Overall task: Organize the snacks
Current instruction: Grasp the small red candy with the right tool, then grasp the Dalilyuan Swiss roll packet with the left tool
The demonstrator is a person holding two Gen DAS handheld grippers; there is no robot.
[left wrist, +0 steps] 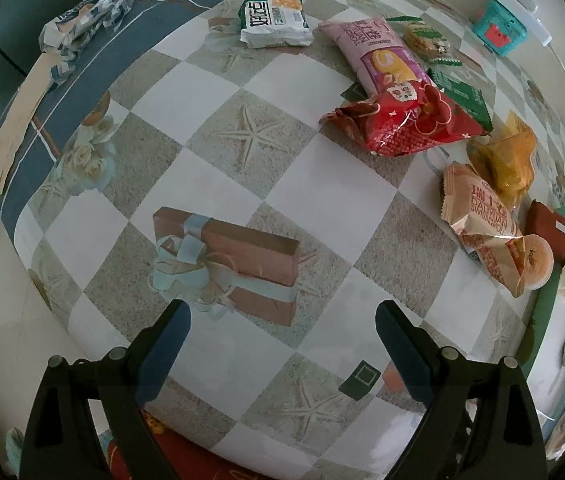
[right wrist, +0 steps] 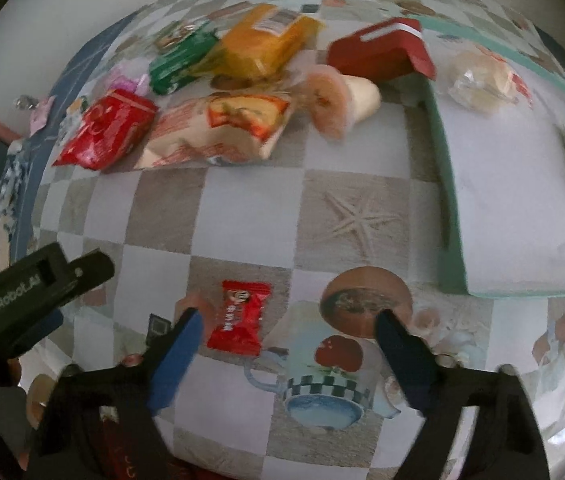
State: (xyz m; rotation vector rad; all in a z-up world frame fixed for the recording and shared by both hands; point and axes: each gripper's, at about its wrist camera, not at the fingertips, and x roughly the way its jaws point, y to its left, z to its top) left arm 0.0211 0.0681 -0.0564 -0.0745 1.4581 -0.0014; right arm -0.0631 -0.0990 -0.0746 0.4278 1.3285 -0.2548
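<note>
1 small red candy packet [right wrist: 239,317] lies flat on the checked tablecloth [right wrist: 242,208] just inside the right gripper [right wrist: 286,326], close beside its left blue finger [right wrist: 178,354] and well short of the other. Its long axis runs away from the camera, roughly along the fingers, so the jaws would close across its narrow width. The pads stand apart and touch nothing. The right gripper is much nearer the packet than the left gripper [left wrist: 282,320], which hangs spread and empty over a printed gift box. From the packet, the green tray [right wrist: 448,208] lies up and to the right. Legible writing: "GenRobot.AI" on the neighbouring gripper body, and "DALIYUAN SWISS ROLL", partly readable, on a peach wrapper [left wrist: 482,224].
</note>
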